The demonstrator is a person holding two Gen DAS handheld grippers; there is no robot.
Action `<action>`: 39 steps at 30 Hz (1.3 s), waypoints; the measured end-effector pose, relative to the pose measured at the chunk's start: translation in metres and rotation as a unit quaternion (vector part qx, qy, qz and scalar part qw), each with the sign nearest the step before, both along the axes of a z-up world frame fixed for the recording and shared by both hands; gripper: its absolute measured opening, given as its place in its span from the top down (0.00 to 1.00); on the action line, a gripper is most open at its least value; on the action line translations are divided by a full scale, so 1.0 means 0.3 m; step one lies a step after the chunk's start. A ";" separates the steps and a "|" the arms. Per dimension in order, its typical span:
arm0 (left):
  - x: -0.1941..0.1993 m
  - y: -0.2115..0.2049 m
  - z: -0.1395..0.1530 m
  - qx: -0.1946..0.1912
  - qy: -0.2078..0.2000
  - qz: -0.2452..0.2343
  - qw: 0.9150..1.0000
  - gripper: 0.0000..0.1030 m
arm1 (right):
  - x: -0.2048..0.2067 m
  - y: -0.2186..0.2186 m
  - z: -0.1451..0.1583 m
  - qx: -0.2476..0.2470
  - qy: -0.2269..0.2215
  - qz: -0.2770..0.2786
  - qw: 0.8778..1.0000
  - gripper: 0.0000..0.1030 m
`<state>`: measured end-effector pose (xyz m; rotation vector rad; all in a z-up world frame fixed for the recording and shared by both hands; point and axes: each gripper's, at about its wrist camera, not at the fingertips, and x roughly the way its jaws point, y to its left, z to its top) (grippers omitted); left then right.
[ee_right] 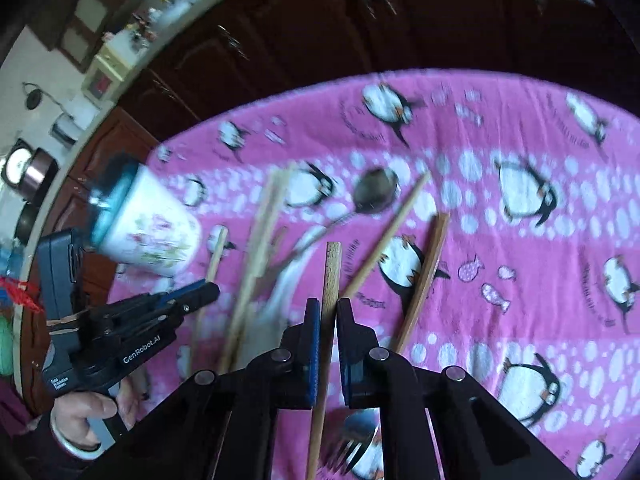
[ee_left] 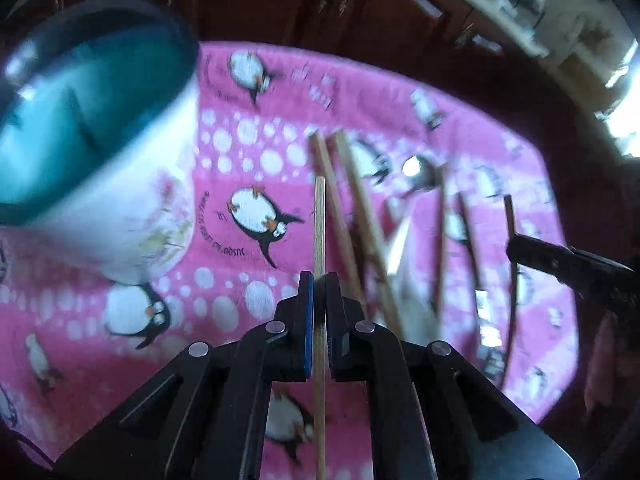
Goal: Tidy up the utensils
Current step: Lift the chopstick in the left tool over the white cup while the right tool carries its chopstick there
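My left gripper (ee_left: 319, 280) is shut on a thin light chopstick (ee_left: 319, 224) and holds it above the pink penguin cloth (ee_left: 240, 128). A white floral cup with a blue inside (ee_left: 80, 140) stands to its left, close by. My right gripper (ee_right: 329, 304) is shut on a thicker wooden chopstick (ee_right: 331, 272). Loose chopsticks (ee_right: 400, 220), a metal spoon (ee_right: 376, 190) and a white utensil lie on the cloth ahead. A fork (ee_right: 356, 444) lies under the right gripper. The left gripper (ee_right: 192, 296) and cup (ee_right: 148, 228) show in the right wrist view.
Dark wooden cabinets (ee_right: 320, 32) stand behind the table. A counter with pots and jars (ee_right: 36, 160) runs at the far left of the right wrist view. The cloth's far edge (ee_left: 360, 56) borders the dark table rim.
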<state>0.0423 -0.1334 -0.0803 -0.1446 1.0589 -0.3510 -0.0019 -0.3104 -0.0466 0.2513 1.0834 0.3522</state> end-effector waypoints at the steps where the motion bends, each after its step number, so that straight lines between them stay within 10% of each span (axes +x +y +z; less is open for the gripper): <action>1: -0.021 0.017 0.044 -0.007 -0.014 -0.005 1.000 0.96 | -0.016 0.004 0.040 0.002 -0.012 0.005 1.000 0.93; 12: -0.188 0.231 0.456 -0.057 -0.128 -0.002 0.990 0.96 | -0.112 0.118 0.419 0.022 -0.129 0.056 0.990 0.94; 21: -0.115 0.417 0.753 -0.044 -0.269 0.089 0.958 0.96 | 0.001 0.321 0.675 0.067 -0.242 0.048 0.967 0.94; 32: 0.096 0.501 0.600 0.009 -0.306 0.170 0.937 0.96 | 0.230 0.613 0.650 0.041 -0.308 0.028 0.950 0.94; 39: 0.140 0.477 0.434 0.039 -0.278 0.168 0.945 0.96 | 0.320 0.680 0.523 0.019 -0.297 0.046 0.953 0.94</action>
